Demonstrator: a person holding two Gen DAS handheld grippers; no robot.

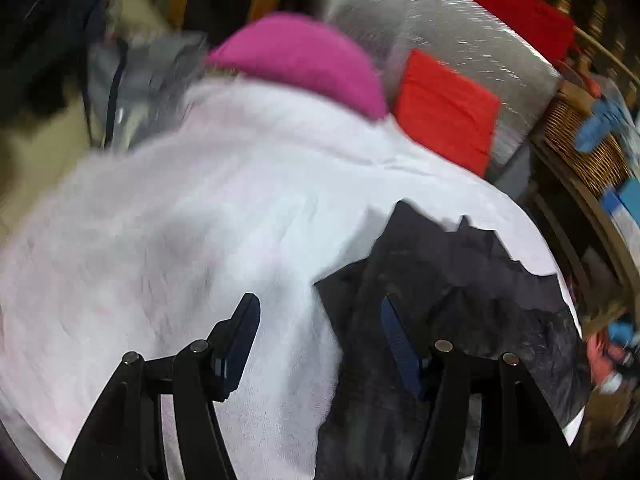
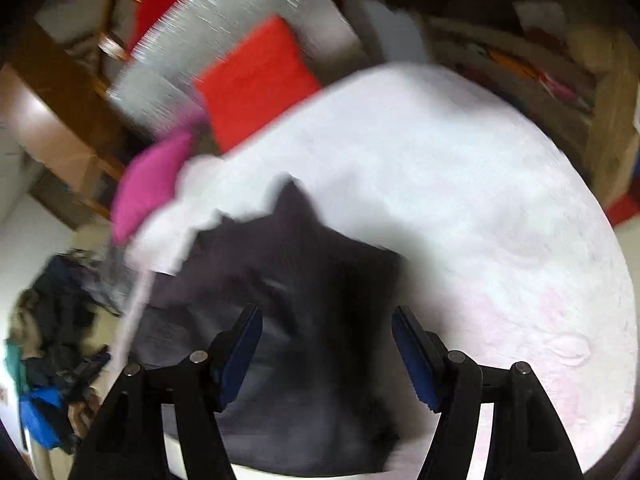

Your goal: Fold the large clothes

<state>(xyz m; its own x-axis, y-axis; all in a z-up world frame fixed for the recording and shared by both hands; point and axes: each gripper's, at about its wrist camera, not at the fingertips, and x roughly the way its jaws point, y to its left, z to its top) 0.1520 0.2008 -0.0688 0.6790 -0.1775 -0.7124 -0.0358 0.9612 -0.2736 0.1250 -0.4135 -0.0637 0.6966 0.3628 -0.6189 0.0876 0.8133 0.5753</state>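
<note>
Dark garment beneath both grippers' spread, empty fingers, on white cover

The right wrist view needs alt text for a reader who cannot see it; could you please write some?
The open right gripper hangs over a crumpled dark garment lying on a white fuzzy cover, with nothing between its jaws. Behind, blurred, lie a pink cushion and a red cushion.

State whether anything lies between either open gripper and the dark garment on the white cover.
Nothing visible does. The dark garment lies bare on the white cover, directly ahead of the right gripper and left gripper; both stand open.
</note>
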